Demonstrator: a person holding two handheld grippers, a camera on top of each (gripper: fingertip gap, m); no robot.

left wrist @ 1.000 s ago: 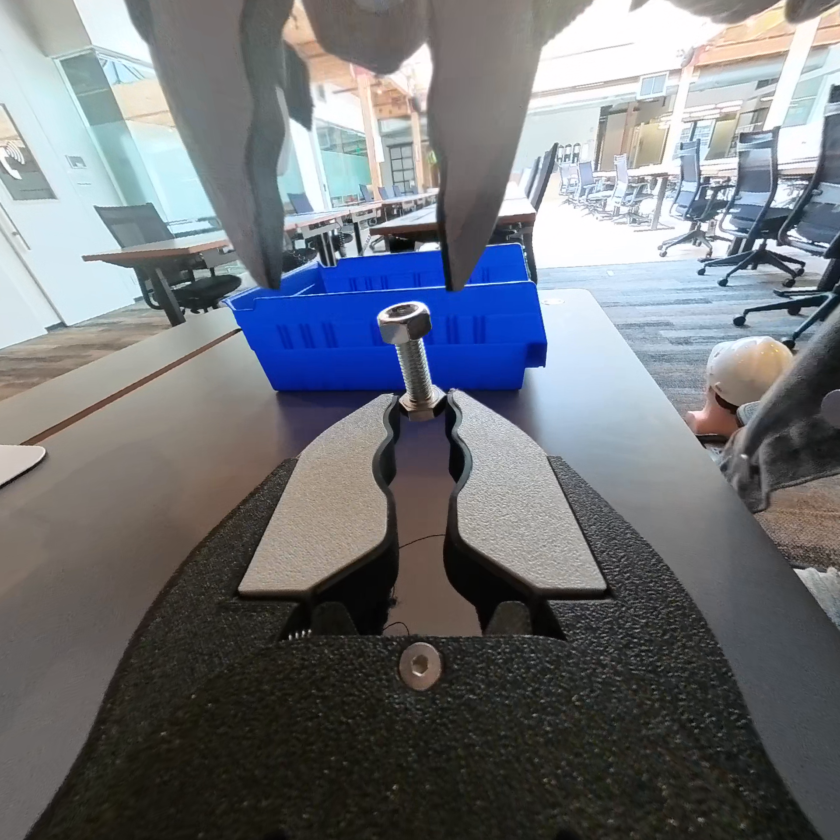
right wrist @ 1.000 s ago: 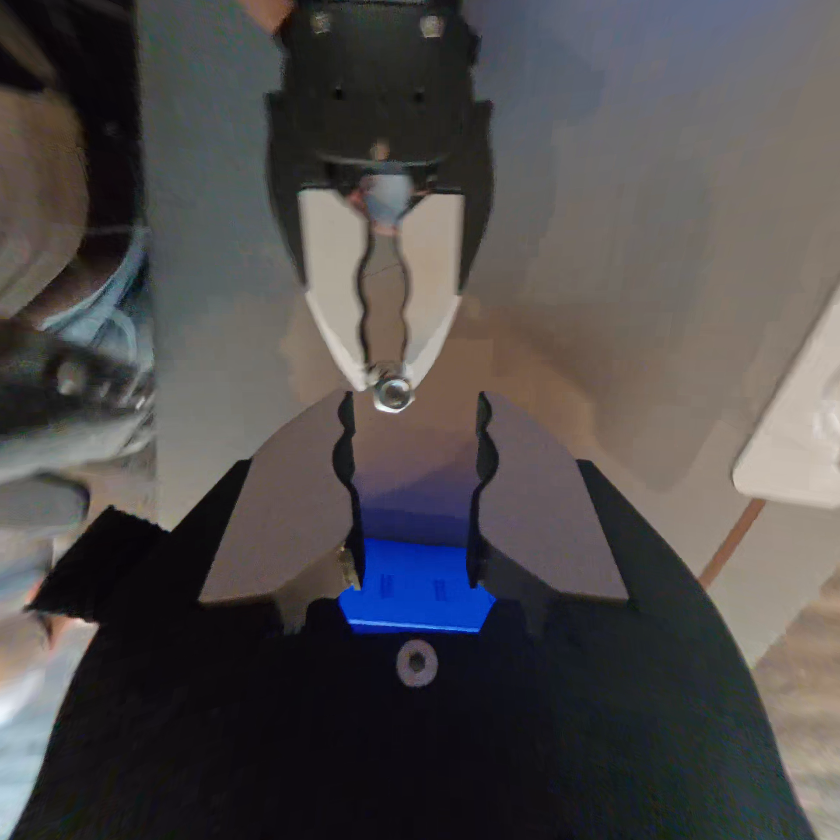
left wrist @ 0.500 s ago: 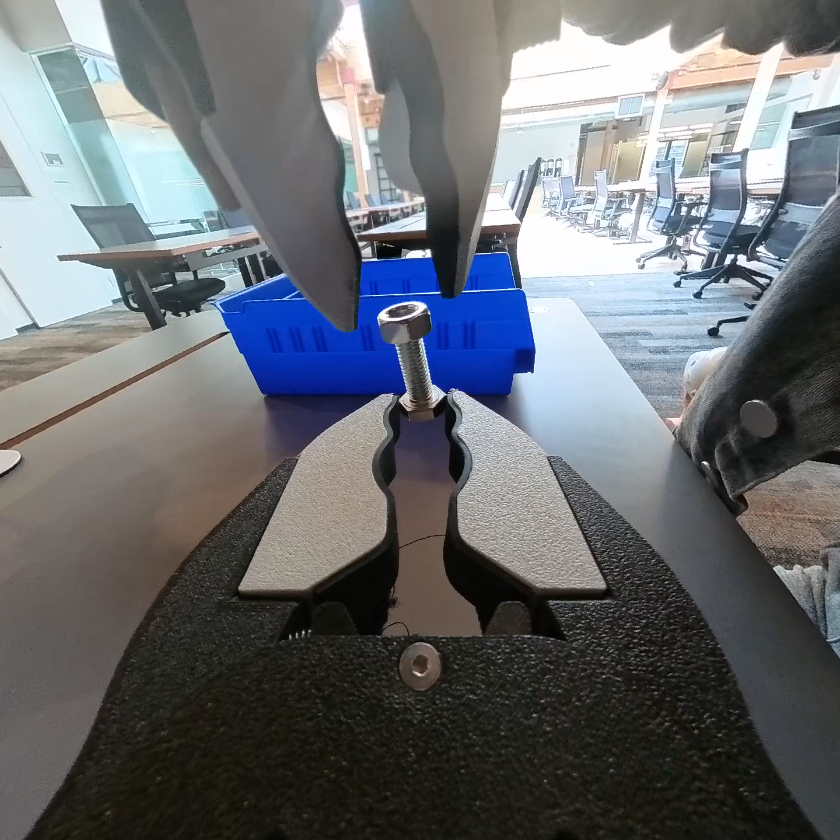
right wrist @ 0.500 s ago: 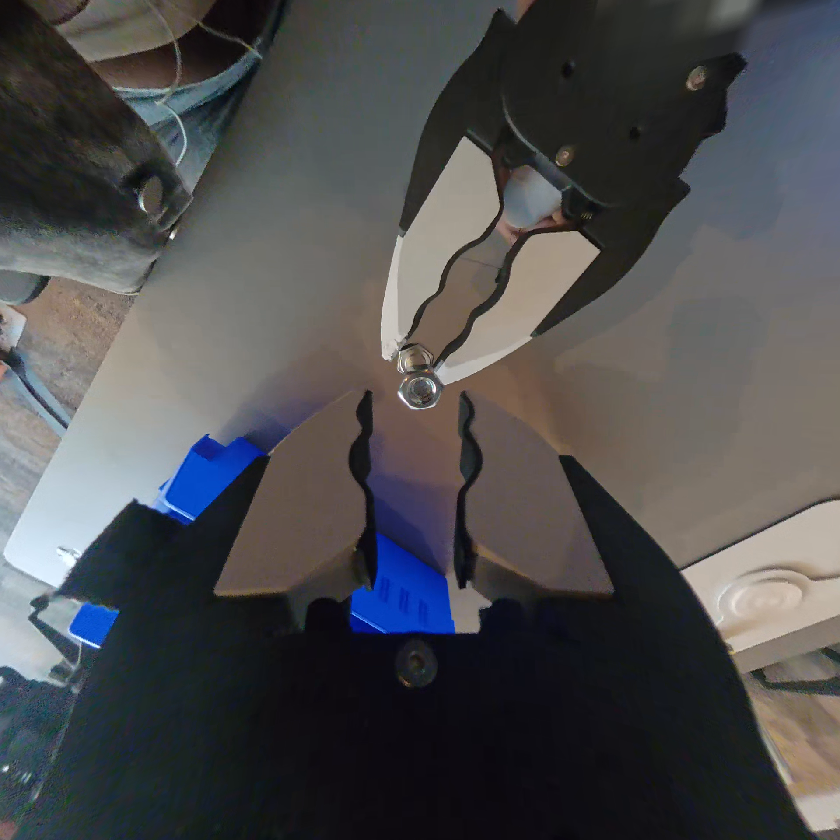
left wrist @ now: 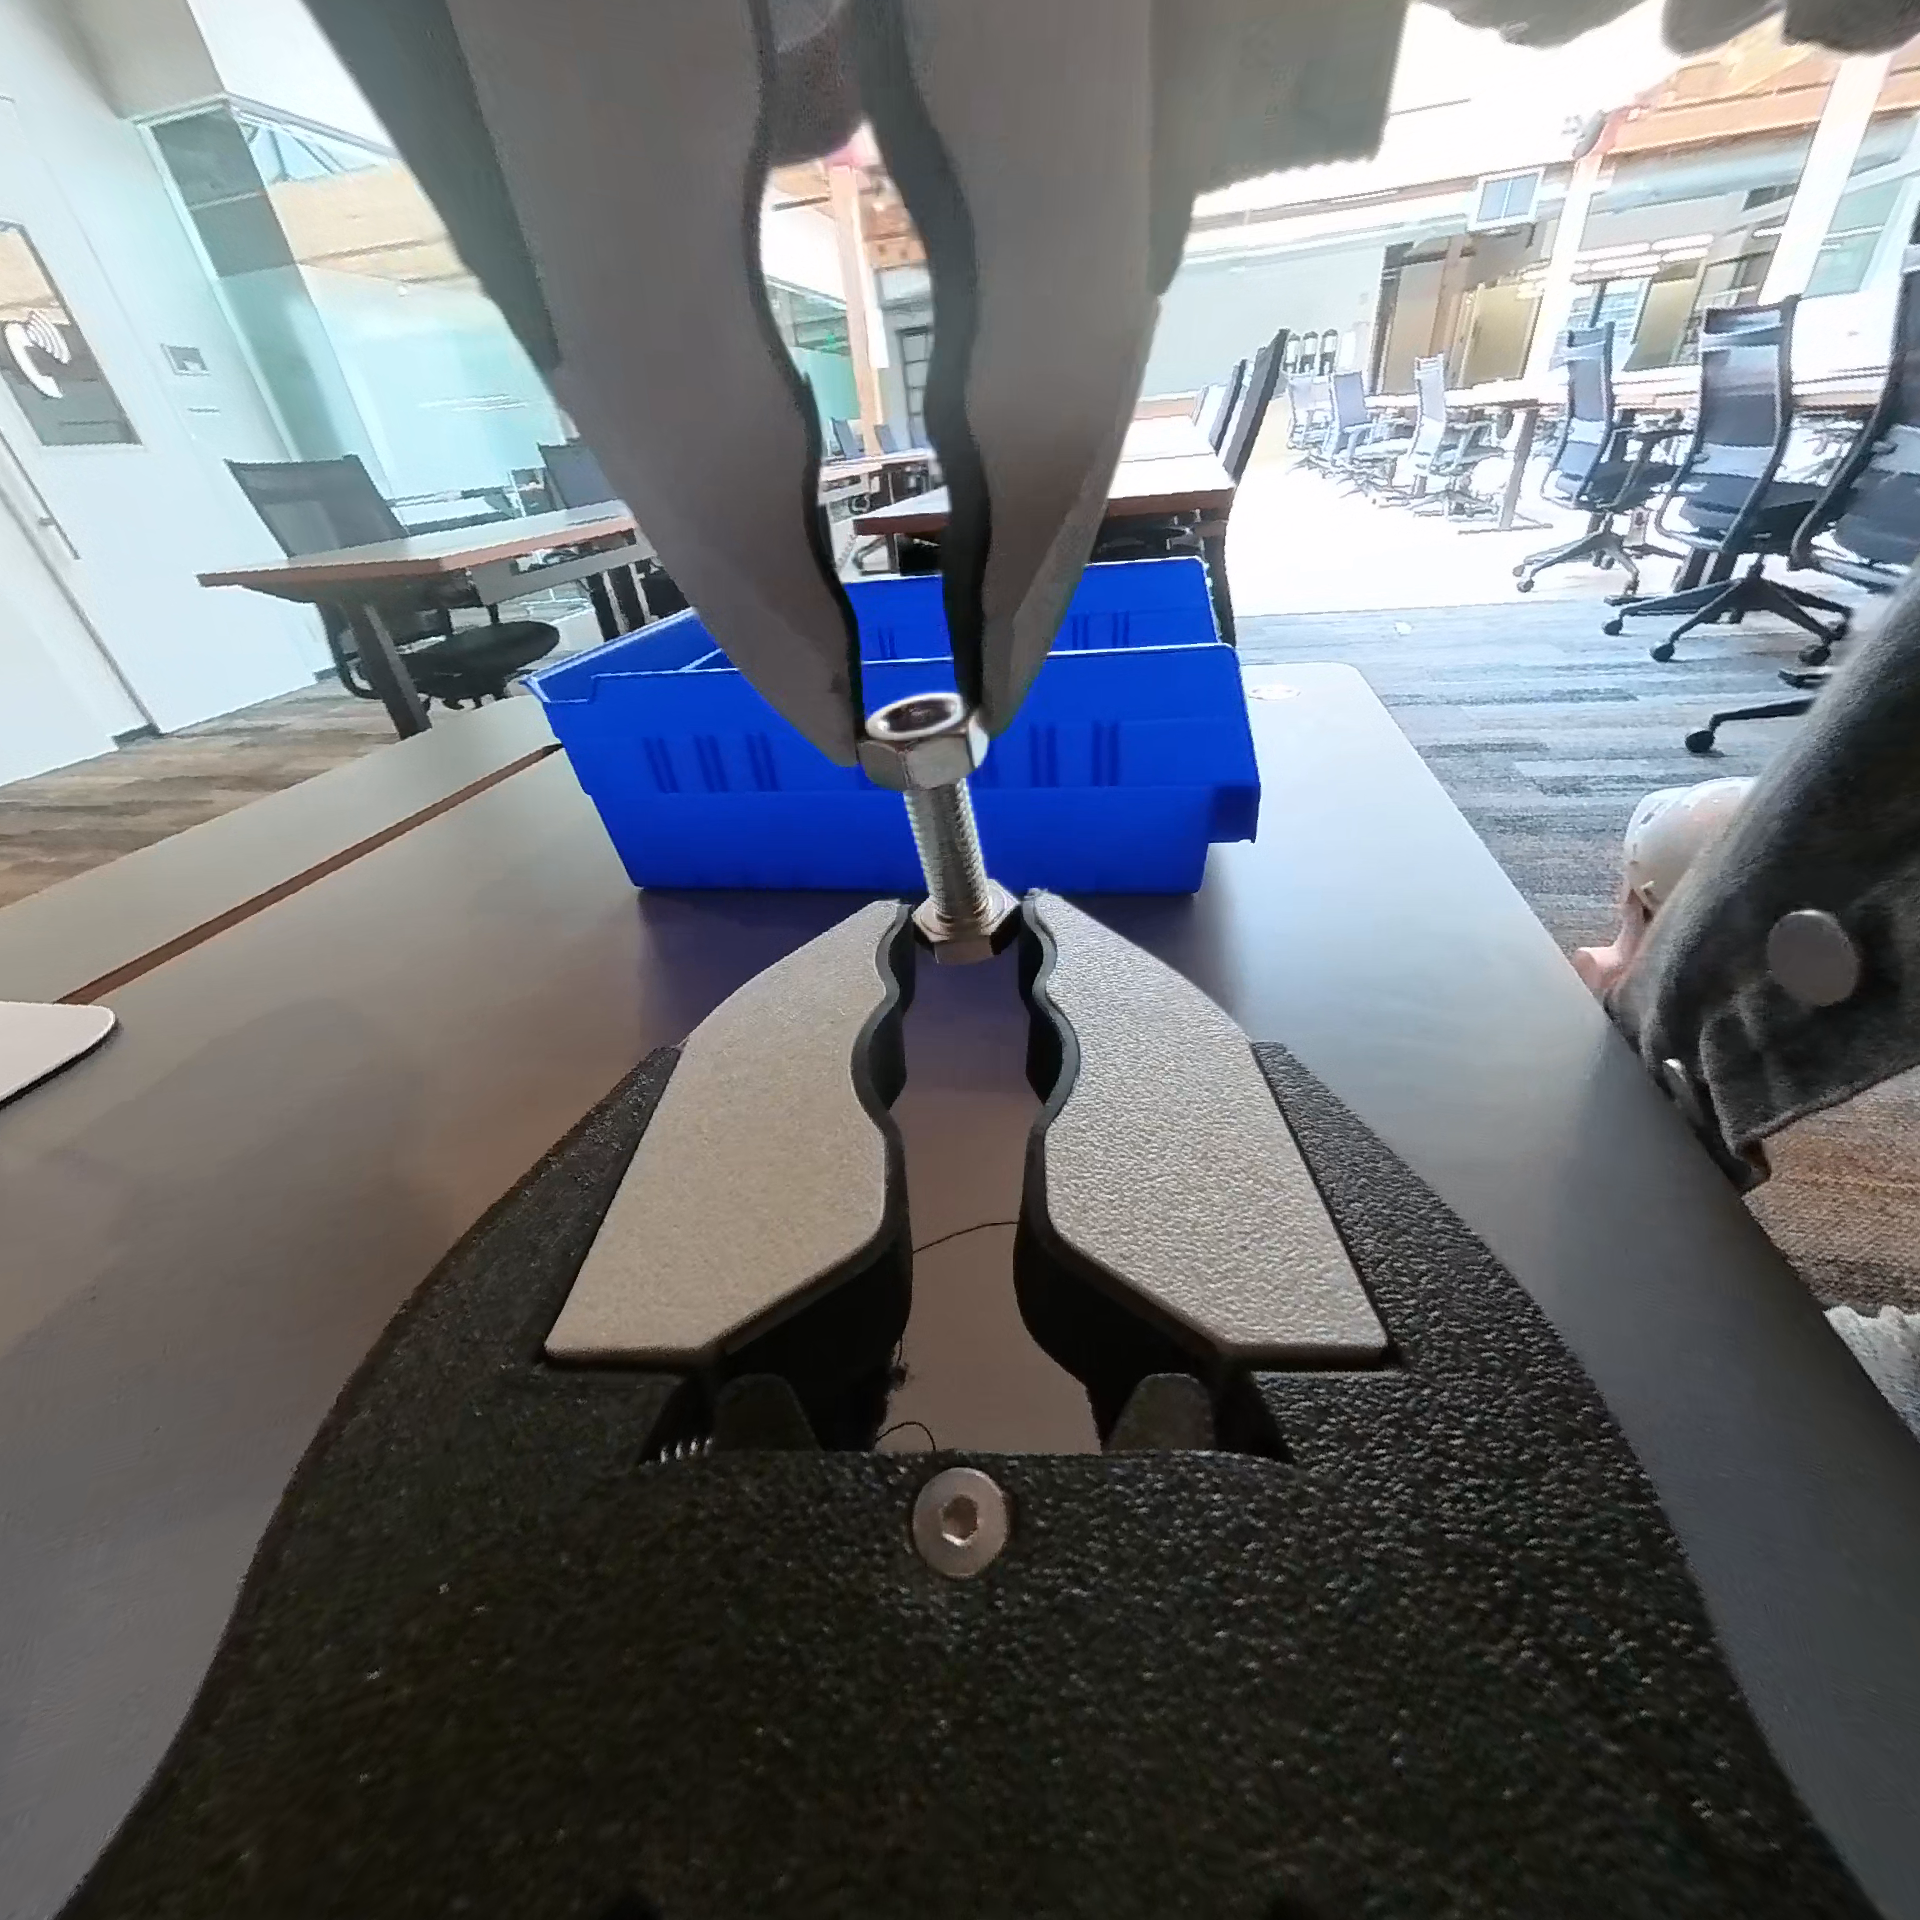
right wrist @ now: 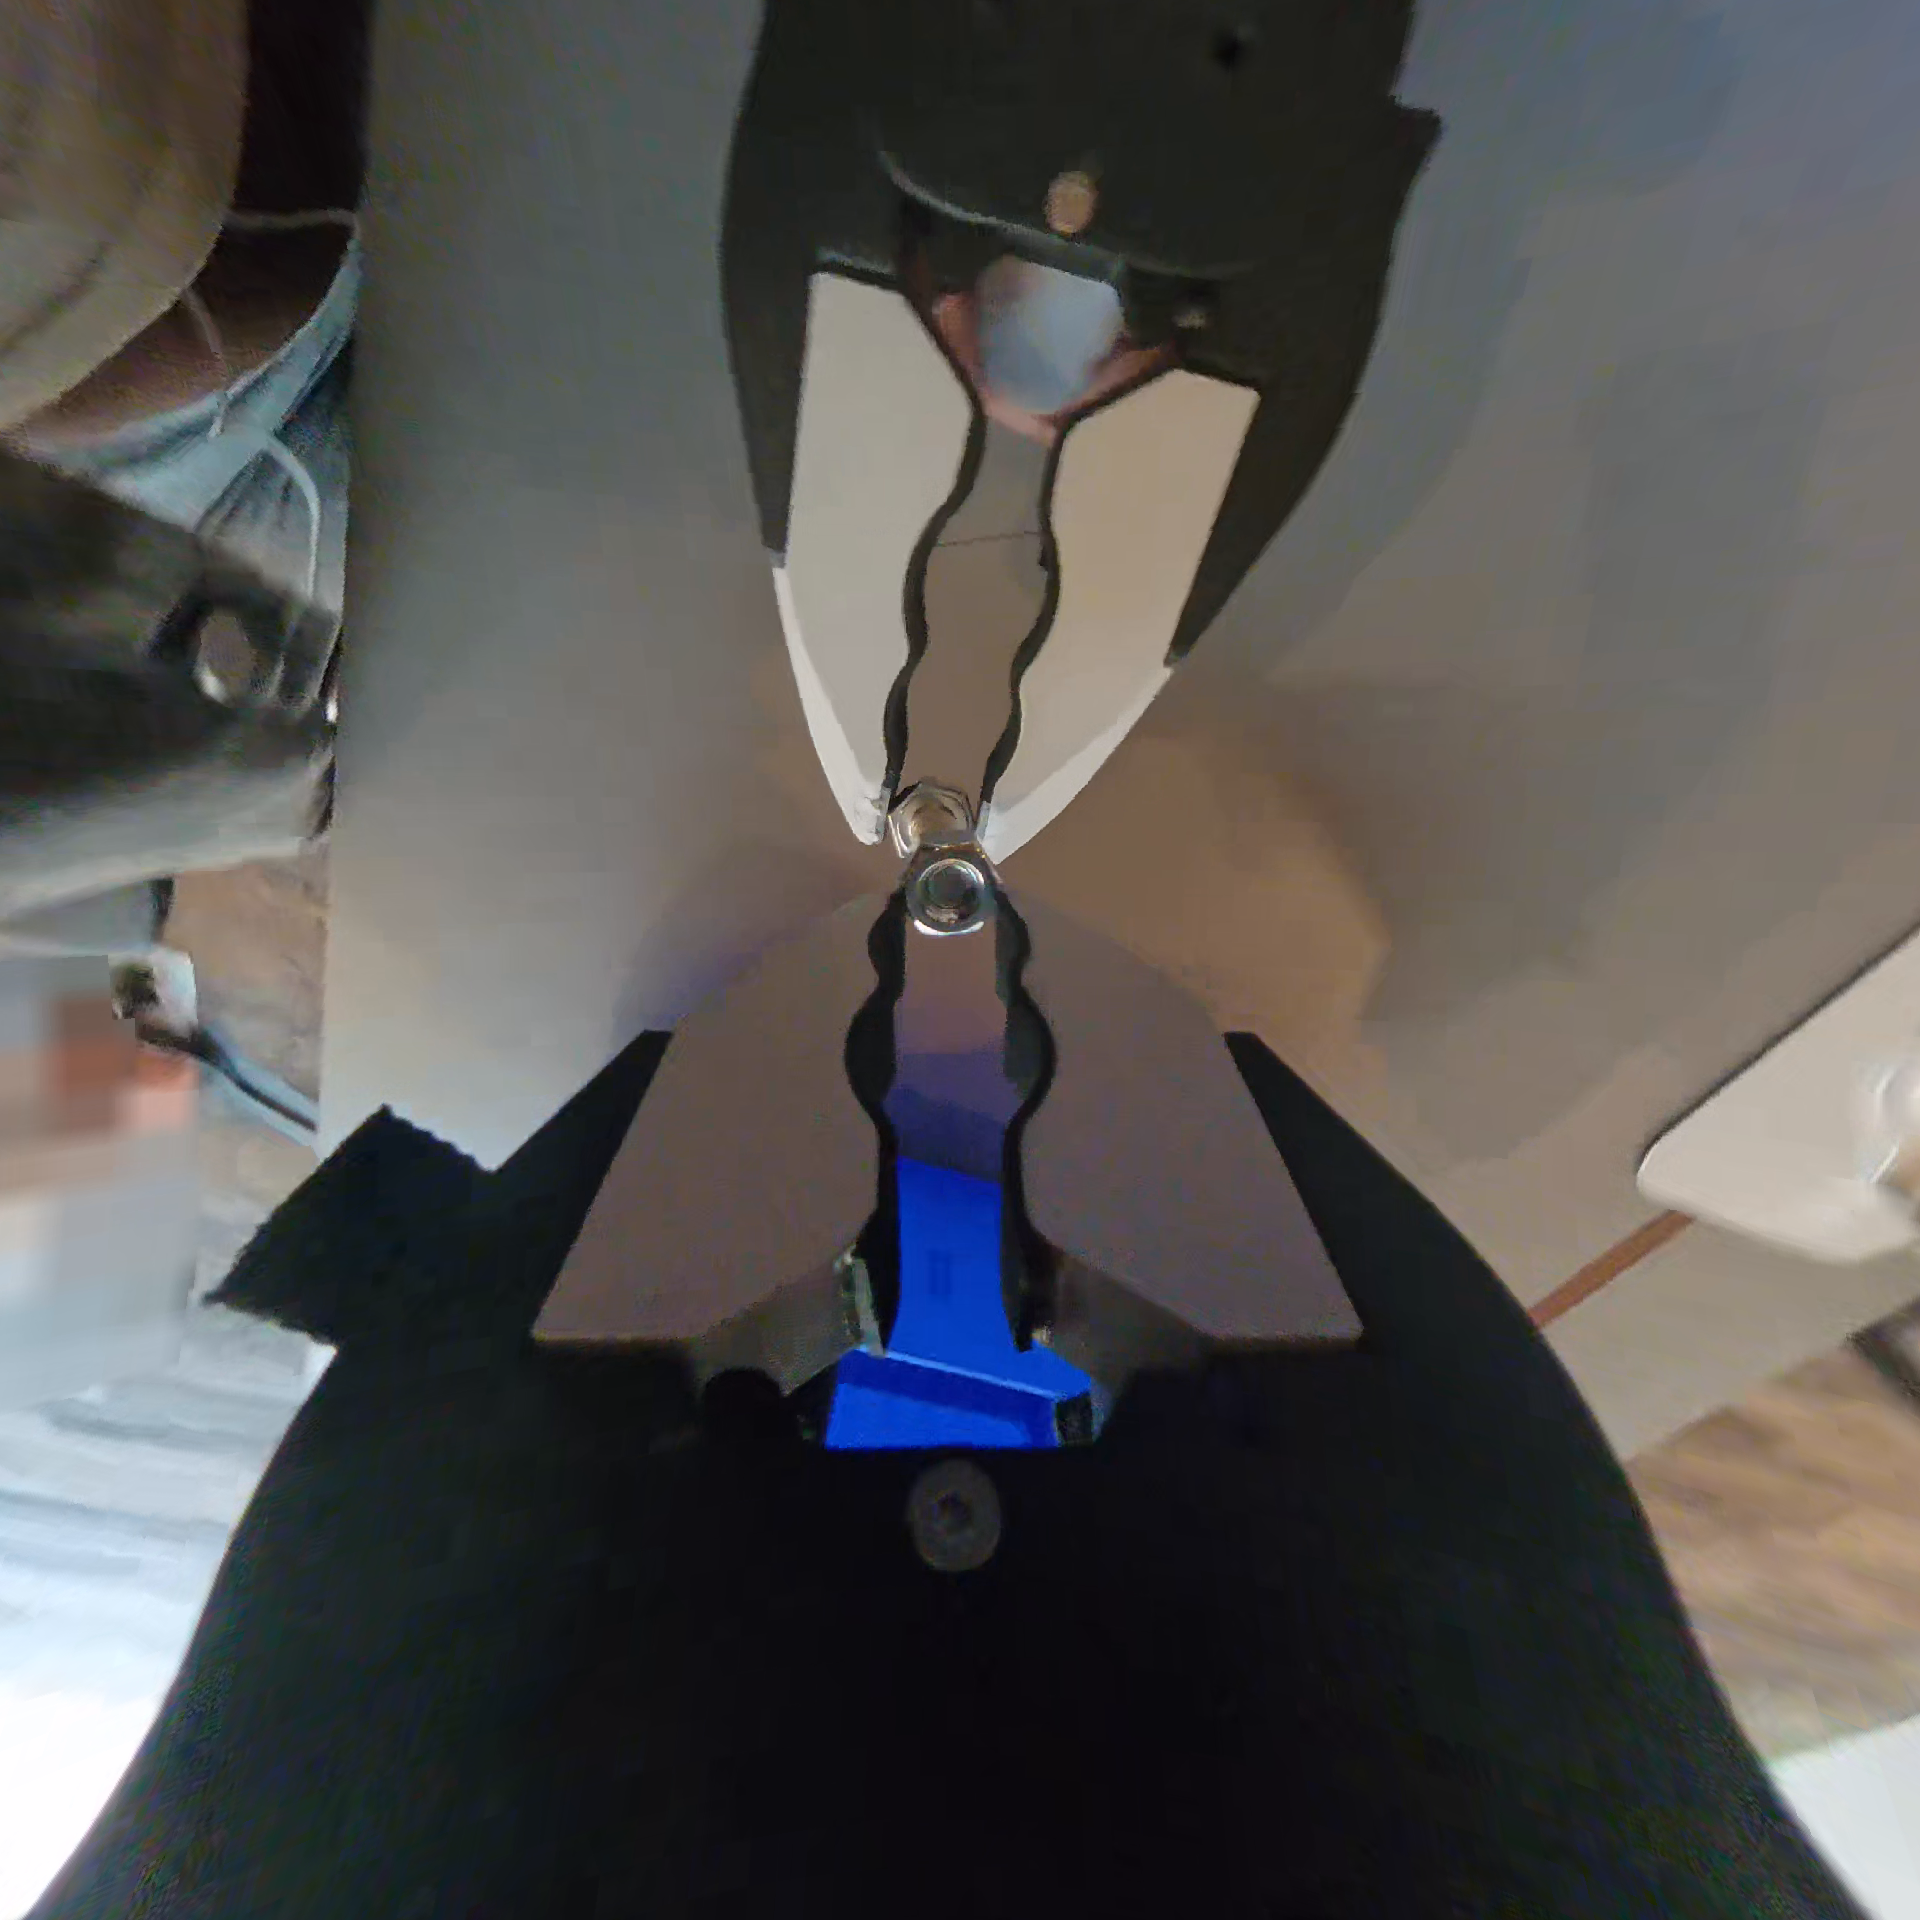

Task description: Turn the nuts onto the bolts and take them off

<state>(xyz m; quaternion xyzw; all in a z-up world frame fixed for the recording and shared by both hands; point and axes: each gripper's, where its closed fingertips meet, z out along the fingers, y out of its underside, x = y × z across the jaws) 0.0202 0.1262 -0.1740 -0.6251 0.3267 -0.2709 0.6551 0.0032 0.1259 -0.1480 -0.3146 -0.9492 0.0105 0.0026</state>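
A silver bolt (left wrist: 943,847) stands upright above the dark table (left wrist: 312,1039). My left gripper (left wrist: 961,925) is shut on the hex head at the bolt's lower end. A silver nut (left wrist: 923,743) sits at the bolt's top end. My right gripper (left wrist: 920,717) comes down from above, and its two tips press on opposite sides of the nut. In the right wrist view I look down on the nut (right wrist: 945,894) between my right gripper's tips (right wrist: 945,920), with the left gripper (right wrist: 935,816) gripping the bolt just beyond it.
A blue plastic bin (left wrist: 727,831) stands on the table right behind the bolt, and shows in the right wrist view (right wrist: 945,1278). A flat white object (left wrist: 42,1039) lies at the left table edge. A person's dark sleeve (left wrist: 1787,935) is at the right edge.
My right gripper came down over the bolt, turned to line up, and closed from wide open onto the nut. The left gripper and bolt have held still.
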